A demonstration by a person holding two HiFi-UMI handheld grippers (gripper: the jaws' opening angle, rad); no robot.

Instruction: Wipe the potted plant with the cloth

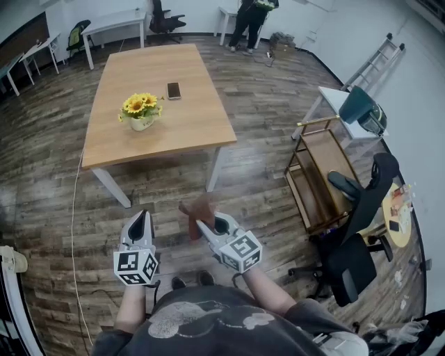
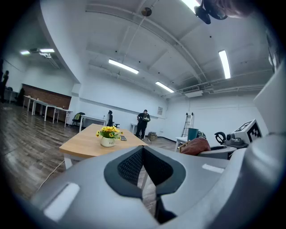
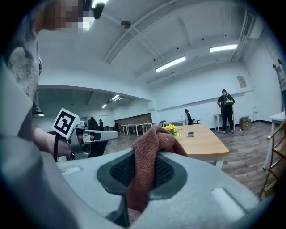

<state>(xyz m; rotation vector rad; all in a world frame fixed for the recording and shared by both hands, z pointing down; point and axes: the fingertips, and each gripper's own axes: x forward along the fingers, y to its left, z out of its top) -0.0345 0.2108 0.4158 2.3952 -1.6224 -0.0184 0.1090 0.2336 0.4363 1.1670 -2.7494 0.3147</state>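
At waist height before the standing operator, two hand-held grippers are carried roughly level above the dark wood-plank floor (image 1: 264, 181), both aimed toward the table.

Left gripper (image 1: 141, 215) (grey plastic body, marker cube at the rear): the jaws are fully together and the ribbed black pads (image 2: 134, 163) meet with nothing between them. It takes no part in the work so far.

Right gripper (image 1: 203, 224) (same build): the jaws are clamped on a reddish-brown, coarse-woven cloth (image 3: 149, 154). The cloth is pinched in a fold between the pads, bunches up above the tips and trails a short end below them.

Beyond a stretch of bare floor stands a light wooden rectangular table (image 1: 195, 125) with white legs. The potted plant (image 1: 142, 111), yellow flowers with green leaves in a small cream round pot, stands upright on the near left part of the tabletop. A dark smartphone (image 1: 173, 90) lies flat just beyond it and to its right. Farther off, a person (image 1: 250, 17) stands by the white desks along the far wall.

Progress, as judged from this arrangement: the cloth is in hand, so the pick-up is done. The plant is well apart from both grippers and nothing touches it. The approach to the table and the wiping itself are yet to be done.
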